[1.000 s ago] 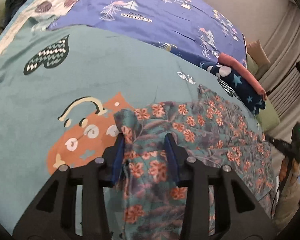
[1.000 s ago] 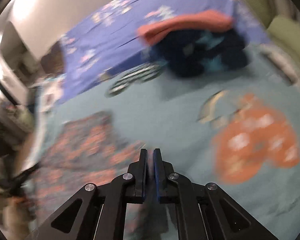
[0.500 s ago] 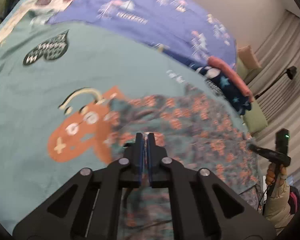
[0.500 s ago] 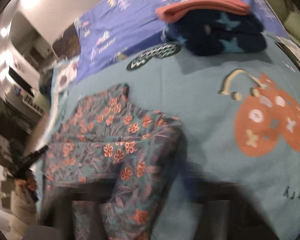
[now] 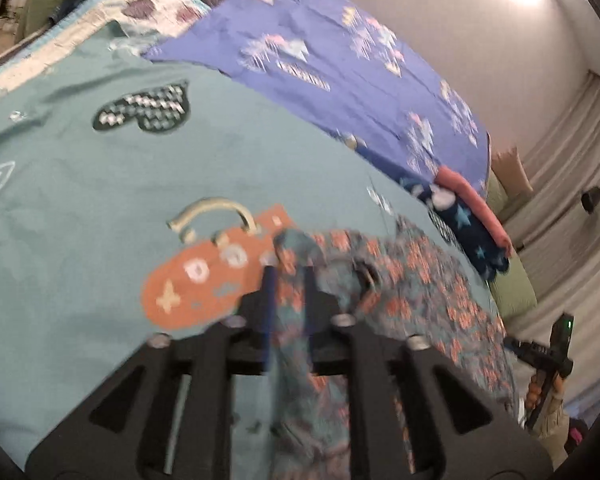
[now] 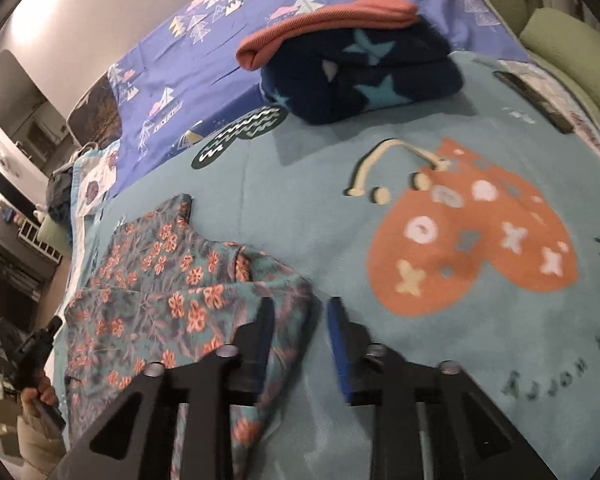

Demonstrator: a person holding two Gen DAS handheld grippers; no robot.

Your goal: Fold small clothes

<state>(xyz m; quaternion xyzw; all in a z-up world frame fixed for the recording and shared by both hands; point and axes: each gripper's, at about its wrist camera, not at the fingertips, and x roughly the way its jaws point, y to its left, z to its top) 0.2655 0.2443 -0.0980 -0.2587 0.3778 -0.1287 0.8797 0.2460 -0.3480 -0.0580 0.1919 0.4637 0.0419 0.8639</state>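
- Far left of the left wrist view: a white and teal quilted blanket bunched at the bed's upper corner
- The teal blanket covers most of the bed, printed with a dark heart patch and an orange heart design
- The left gripper points down at the near edge of the floral garment; its 2 jaws stand a little apart and have just been opening, with a raised fold of the floral cloth between them; blur hides whether the pads still press on it
- Behind, a purple sheet with tree prints runs toward the wall
- To the right, a folded stack sits on the bed: a navy star blanket with a coral cloth on top
- In the right wrist view the floral garment lies spread on the left half of the teal blanket, partly folded with 1 layer over another
- The right gripper has its jaws apart, just opened; the garment's right corner lies under the left finger, and the gap shows cloth edge and bare blanket
- Further right, the orange heart design lies clear of the garment
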